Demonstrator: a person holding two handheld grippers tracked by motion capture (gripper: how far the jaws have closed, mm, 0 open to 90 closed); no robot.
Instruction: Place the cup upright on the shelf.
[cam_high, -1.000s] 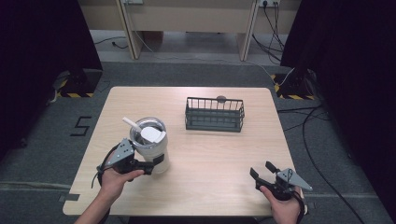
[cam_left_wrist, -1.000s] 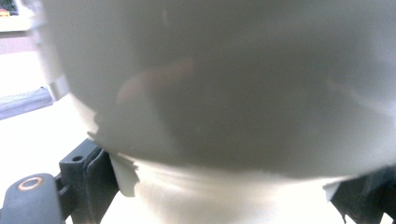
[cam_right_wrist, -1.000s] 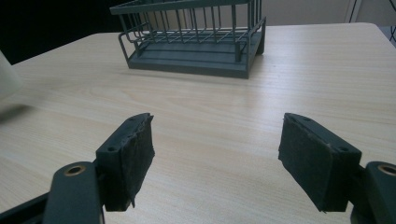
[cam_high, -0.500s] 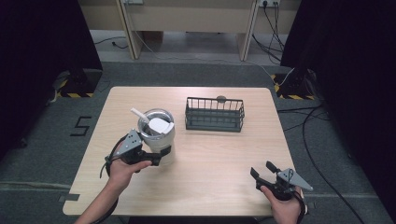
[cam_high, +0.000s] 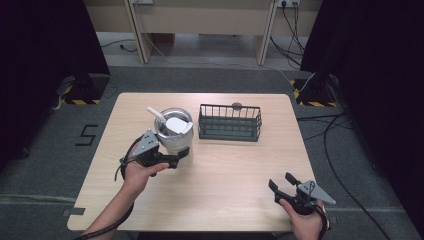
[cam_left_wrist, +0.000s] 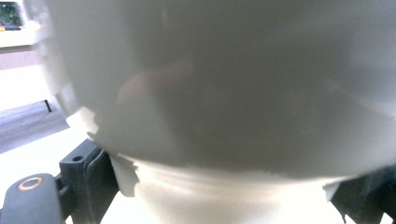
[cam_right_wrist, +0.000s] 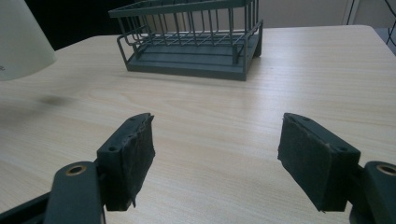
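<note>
In the high view the left gripper (cam_high: 176, 157) sat left of centre in the frame, held in the person's left hand (cam_high: 136, 172), and its jaws were clamped on the lower body of a silver tumbler (cam_high: 173, 135). The tumbler stood upright with a white straw (cam_high: 155, 115) sticking out toward the upper left and a white piece (cam_high: 177, 124) lying across its open mouth; whether its base was touching the wooden table (cam_high: 235, 170) or raised just off it could not be told. In the left gripper view the tumbler (cam_left_wrist: 224, 84) loomed huge and blurred across the frame, with one black jaw at the lower left hard against its narrow base and the other just peeking in at the lower right.

Just to the right of the tumbler, at the upper centre of the high view, stood a dark wire basket (cam_high: 230, 122), near it but not touching.

Down at the lower right of the high view, the right gripper (cam_high: 283, 182) rested in the person's right hand (cam_high: 303, 220), well apart from everything else. In the right gripper view its pads (cam_right_wrist: 135, 154) stood wide apart with nothing between them, bare tabletop (cam_right_wrist: 210, 126) ahead, the basket (cam_right_wrist: 191, 37) at the top of the frame and a pale edge of the tumbler (cam_right_wrist: 21, 42) at the upper left.
</note>
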